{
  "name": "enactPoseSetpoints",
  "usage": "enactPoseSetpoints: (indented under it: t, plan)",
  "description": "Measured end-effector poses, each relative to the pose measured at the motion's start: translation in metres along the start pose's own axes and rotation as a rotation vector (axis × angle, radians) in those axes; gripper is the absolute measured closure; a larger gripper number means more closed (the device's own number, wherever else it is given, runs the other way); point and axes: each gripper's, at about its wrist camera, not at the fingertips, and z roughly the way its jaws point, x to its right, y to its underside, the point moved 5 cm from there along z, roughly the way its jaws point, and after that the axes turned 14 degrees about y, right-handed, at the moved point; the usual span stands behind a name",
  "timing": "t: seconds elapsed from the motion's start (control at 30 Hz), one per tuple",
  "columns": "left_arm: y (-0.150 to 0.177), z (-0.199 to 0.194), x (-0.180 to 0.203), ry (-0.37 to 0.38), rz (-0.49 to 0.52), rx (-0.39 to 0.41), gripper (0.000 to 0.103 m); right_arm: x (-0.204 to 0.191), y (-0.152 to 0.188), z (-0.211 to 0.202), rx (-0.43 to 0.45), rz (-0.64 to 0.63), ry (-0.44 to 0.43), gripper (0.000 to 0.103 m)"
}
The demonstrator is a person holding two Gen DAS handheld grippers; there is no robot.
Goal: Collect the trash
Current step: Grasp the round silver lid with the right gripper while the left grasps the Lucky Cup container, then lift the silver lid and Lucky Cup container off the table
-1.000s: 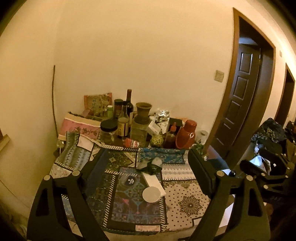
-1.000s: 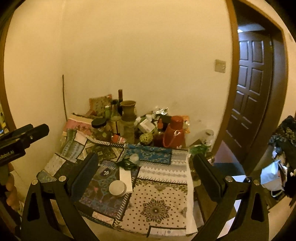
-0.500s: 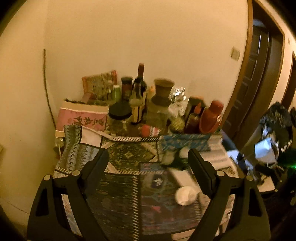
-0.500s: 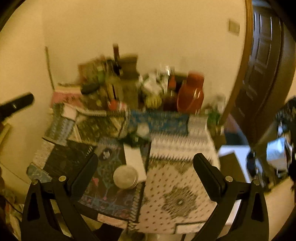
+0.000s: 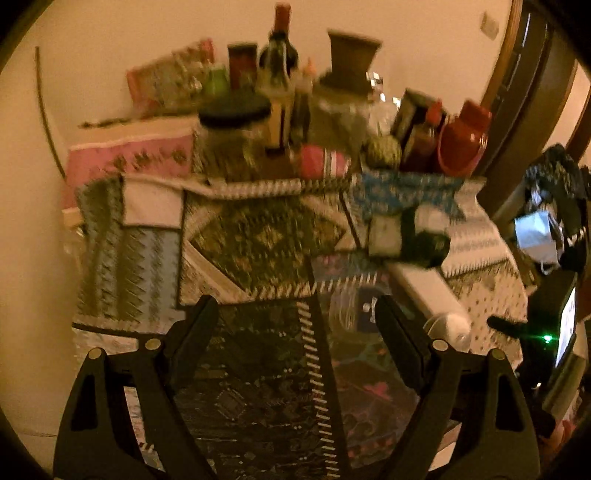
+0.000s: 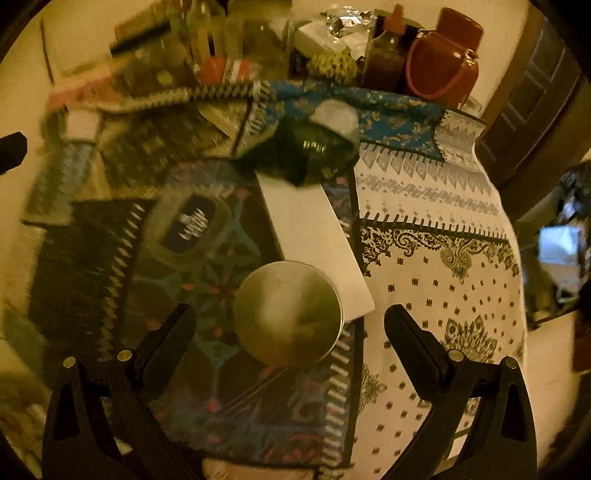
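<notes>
Trash lies on a table under a patchwork cloth (image 6: 436,258): a round pale disc-like lid (image 6: 288,317), a flat white card (image 6: 314,236), a clear plastic lid with a dark label (image 6: 188,225) and a crumpled dark green wrapper (image 6: 314,155). My right gripper (image 6: 290,314) hangs open above the round lid, which shows between its fingers without touching them. My left gripper (image 5: 295,314) is open and empty over the dark cloth (image 5: 258,387), left of the clear lid (image 5: 354,310). The card (image 5: 421,284) and the wrapper (image 5: 424,240) lie farther right.
Bottles, jars, a red flask (image 6: 443,62) and a foil packet (image 6: 347,18) crowd the table's back edge by the wall. A dark door (image 5: 532,92) stands to the right. Bags and a lit screen (image 5: 565,332) sit beside the table's right side.
Both grippers have dropped toward the table and tipped downward. The wall has slid out of view and the cloth fills both views. The round lid now sits between the right fingers.
</notes>
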Motion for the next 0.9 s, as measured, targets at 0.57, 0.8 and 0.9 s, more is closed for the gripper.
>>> enactPoseSetpoints:
  t: [0.57,0.8,0.9]
  plan:
    - [0.03,0.092,0.033,0.103,0.088,-0.229,0.016,0.011,-0.001,0.008,-0.014,0.023,-0.029,0.032]
    - [0.03,0.123,0.045,0.07,0.125,-0.285,0.016,0.046,-0.008,-0.011,0.002,0.158,-0.096,0.032]
    - [0.031,0.132,0.05,0.043,0.158,-0.299,0.016,0.062,-0.01,-0.017,0.01,0.208,-0.109,0.032]
